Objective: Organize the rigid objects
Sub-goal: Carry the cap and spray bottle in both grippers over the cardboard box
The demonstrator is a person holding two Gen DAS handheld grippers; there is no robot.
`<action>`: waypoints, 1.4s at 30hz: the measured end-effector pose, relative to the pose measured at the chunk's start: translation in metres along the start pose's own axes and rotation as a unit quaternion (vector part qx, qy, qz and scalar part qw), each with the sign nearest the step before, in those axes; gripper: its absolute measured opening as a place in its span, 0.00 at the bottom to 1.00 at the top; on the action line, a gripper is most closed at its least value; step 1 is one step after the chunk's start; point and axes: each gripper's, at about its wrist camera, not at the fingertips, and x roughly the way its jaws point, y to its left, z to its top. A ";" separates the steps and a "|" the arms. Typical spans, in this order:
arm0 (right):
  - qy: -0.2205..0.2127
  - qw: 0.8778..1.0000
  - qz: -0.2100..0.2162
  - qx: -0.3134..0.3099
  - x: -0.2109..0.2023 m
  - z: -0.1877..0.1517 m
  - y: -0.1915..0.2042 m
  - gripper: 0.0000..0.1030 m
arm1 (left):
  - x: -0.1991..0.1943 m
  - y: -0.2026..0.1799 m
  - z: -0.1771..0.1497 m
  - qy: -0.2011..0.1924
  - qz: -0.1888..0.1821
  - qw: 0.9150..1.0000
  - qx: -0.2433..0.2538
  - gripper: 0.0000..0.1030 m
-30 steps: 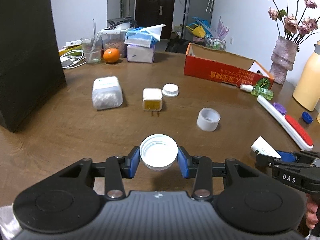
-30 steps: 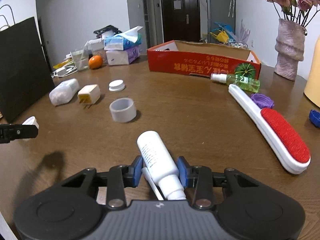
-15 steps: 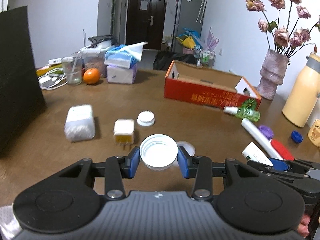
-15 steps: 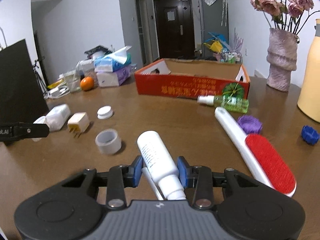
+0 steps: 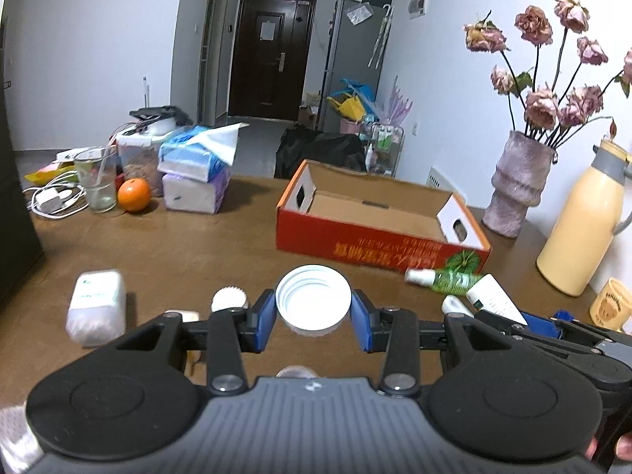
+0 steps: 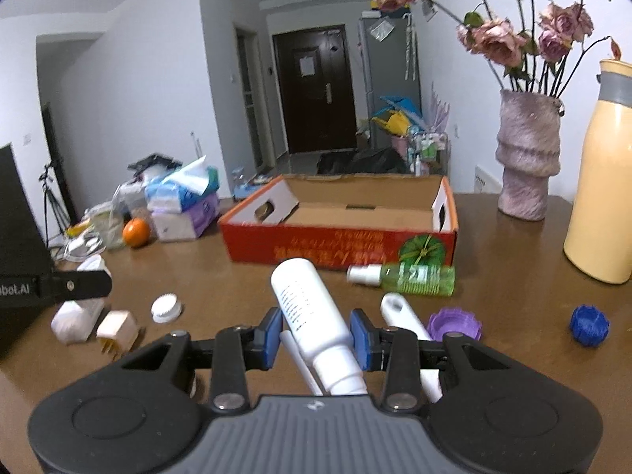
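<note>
Red box open-topped, interior bare; green spray bottle lying against front wall.

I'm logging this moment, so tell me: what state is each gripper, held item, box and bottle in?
Left gripper: shut on the white lid, held off the table.
Right gripper: shut on the white bottle, base pointing forward.
Red box: open on top, nothing visible inside.
Green bottle: lying on its side, in front of the box.

Both wrist views look forward, slightly down along the jaws, raised above the table, close behind their fingers. Shared ahead of both: red box, green bottle, vase, door.
</note>
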 end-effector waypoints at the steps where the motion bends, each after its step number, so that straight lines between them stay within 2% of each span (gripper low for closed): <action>1: -0.004 1.000 -0.002 0.003 0.001 0.004 -0.002 0.35 | 0.002 -0.002 0.003 -0.002 -0.001 1.000 -0.001 0.40; 13: -0.043 0.998 -0.020 0.031 0.026 0.042 -0.020 0.35 | 0.042 -0.019 0.037 -0.017 0.001 1.000 -0.006 0.40; 26: -0.068 0.997 -0.037 0.029 0.053 0.072 -0.016 0.35 | 0.085 -0.027 0.065 -0.034 0.007 0.999 -0.001 0.40; 42: -0.076 0.994 -0.053 0.054 0.112 0.113 -0.025 0.35 | 0.153 -0.035 0.102 -0.038 0.023 0.999 0.019 0.40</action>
